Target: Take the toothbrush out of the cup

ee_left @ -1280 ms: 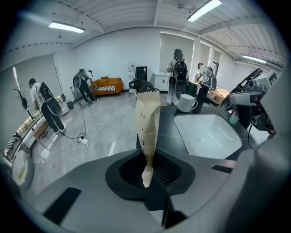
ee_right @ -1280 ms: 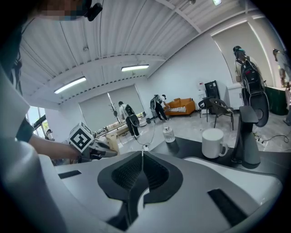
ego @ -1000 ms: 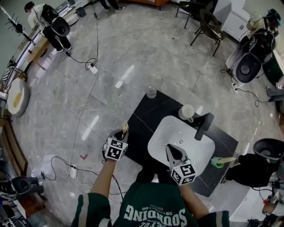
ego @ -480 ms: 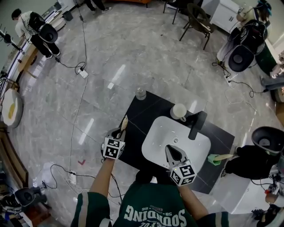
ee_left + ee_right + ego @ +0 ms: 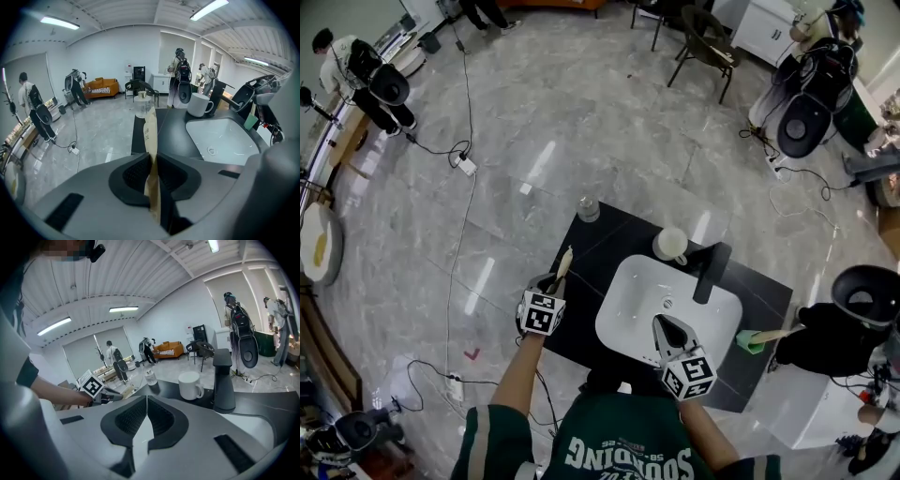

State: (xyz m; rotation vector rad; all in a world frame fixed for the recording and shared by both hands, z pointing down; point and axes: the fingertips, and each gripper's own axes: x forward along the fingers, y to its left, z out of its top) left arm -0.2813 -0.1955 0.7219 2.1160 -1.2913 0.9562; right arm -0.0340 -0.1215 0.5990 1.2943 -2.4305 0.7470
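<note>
My left gripper (image 5: pixel 551 283) is shut on a beige, paper-wrapped toothbrush (image 5: pixel 564 262) that sticks up past its jaws. It hangs at the left edge of the black counter (image 5: pixel 602 246). In the left gripper view the toothbrush (image 5: pixel 151 133) stands pinched between the pads of the left gripper (image 5: pixel 153 157). The white cup (image 5: pixel 670 244) stands at the back of the counter beside the faucet, apart from both grippers; it also shows in both gripper views, cup (image 5: pixel 200 104) and cup (image 5: pixel 190 384). My right gripper (image 5: pixel 667 328) is shut and empty over the white basin's front; in its own view the right gripper (image 5: pixel 146 398) has its tips together.
A white basin (image 5: pixel 628 305) is set in the counter, with a black faucet (image 5: pixel 711 272) behind it. A glass jar (image 5: pixel 589 208) stands at the counter's far corner. A green object (image 5: pixel 752 341) lies at the right edge. Cables run over the floor; people stand far off.
The left gripper has carried the toothbrush closer to the counter's left edge. The right gripper has shifted slightly over the basin. The head view has swung a little.
</note>
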